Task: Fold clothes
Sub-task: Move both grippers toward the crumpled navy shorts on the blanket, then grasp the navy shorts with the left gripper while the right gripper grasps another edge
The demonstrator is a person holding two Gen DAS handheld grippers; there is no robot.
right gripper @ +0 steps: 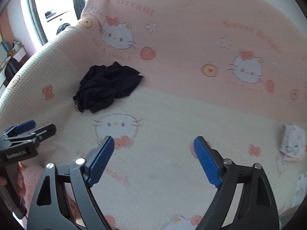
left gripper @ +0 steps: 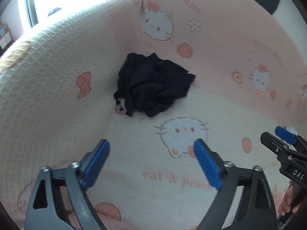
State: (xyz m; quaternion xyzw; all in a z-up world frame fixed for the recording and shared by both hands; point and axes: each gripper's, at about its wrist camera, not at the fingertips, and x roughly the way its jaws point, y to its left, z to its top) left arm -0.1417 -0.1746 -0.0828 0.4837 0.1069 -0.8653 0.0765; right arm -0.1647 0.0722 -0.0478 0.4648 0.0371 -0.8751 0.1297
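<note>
black crumpled garment [left gripper: 153, 84] lies bunched, no clear axis.

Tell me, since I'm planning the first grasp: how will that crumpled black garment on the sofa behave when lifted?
The black garment is bunched in soft wrinkles, so it will probably hang limp and unfurl. It looks thin, so likely light. A small metal piece shows at its edge and may dangle. Both the left gripper and right gripper are open and short of it.

Left gripper [left gripper: 151, 163]: dark grey arms, ribbed blue pads [left gripper: 96, 164], silver screws. Right gripper [right gripper: 153, 161]: black arms, same blue pads [right gripper: 207, 162], silver screws, white "DAS" lettering on its body.
</note>
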